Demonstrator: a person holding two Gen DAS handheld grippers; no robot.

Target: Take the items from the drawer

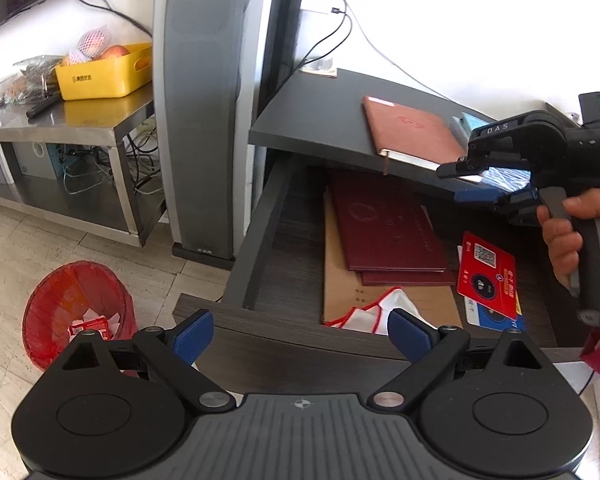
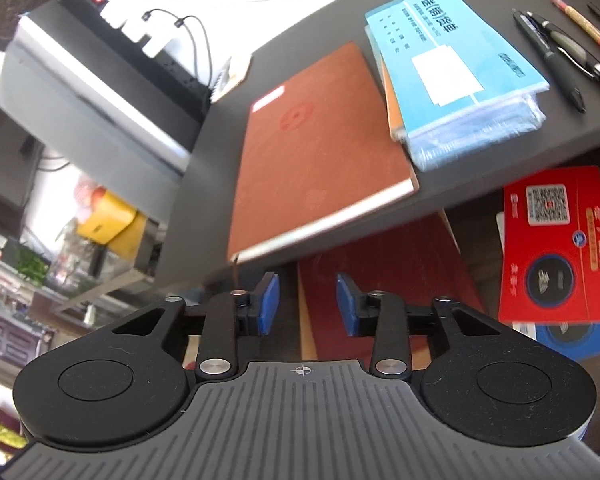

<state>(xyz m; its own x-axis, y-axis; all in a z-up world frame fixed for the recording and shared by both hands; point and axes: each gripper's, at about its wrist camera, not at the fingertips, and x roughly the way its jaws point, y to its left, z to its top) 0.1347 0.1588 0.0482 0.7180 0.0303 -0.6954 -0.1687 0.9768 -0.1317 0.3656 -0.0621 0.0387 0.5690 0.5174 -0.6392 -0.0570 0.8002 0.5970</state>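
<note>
The drawer (image 1: pixel 268 240) stands pulled out beneath the dark desk top (image 1: pixel 320 120). Inside it, two maroon folders (image 1: pixel 388 228) lie stacked on a brown kraft envelope (image 1: pixel 340 292). A red card (image 1: pixel 486 276) with a QR code lies to their right, overlapping a blue card (image 1: pixel 492 318) beneath it. A white cloth with red edging (image 1: pixel 380 310) rests on the envelope near the drawer front.

The left gripper (image 1: pixel 300 336) hovers over the drawer front, fingers spread wide and empty. The right gripper (image 2: pixel 308 306), held by a hand (image 1: pixel 568 236) on its grey handle, sits at the desk edge above the drawer. Its blue pads (image 2: pixel 269 304) are parted with nothing between them; one maroon folder shows through the gap.

On the desk top, a brown notebook (image 2: pixel 312 152) lies at the front edge, its ribbon hanging over. Just beside it sits a wrapped light-blue booklet pack (image 2: pixel 460 68), with several pens (image 2: pixel 560 48) further right. A power strip (image 2: pixel 140 40) with plugged chargers runs behind.

On the floor to the left stands a red waste bin (image 1: pixel 76 312). A yellow basket (image 1: pixel 104 74) holding fruit sits on a steel stand (image 1: pixel 60 128).
</note>
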